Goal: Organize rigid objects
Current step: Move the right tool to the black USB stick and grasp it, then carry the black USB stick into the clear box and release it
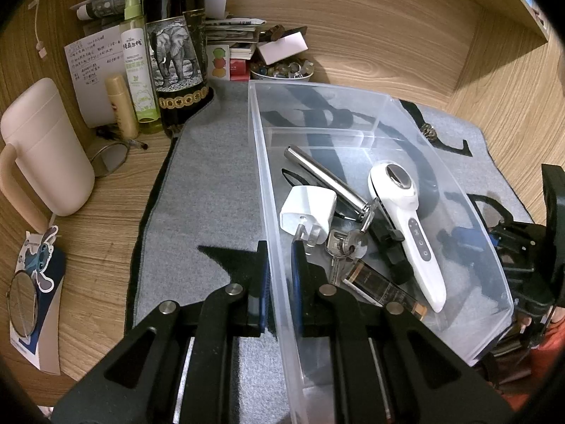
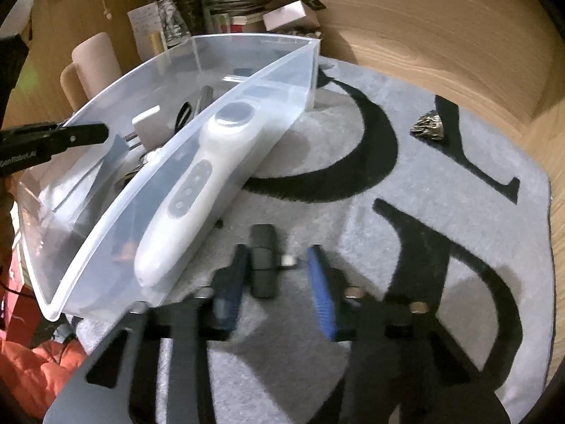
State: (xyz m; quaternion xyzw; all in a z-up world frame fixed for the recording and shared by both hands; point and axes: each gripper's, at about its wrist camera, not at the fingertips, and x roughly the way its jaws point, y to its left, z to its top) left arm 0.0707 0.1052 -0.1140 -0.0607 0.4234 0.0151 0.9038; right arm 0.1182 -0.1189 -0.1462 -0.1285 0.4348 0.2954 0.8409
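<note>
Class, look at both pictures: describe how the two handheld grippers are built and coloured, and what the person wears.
Both the left gripper and the right gripper are black linkage frames with silver pivot pins and blue-padded jaws. White lettering marks the left one's side. An orange-red sleeve shows.

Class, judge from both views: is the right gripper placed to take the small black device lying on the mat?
Probably yes: the right gripper straddles the black device on the grey mat, nothing between; one pad seems apart.

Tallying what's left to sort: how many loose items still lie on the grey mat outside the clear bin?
2: a black stick-shaped item between the right tool's fingers, and a small dark crumpled item at the mat's far edge. The bin may hide others.
</note>
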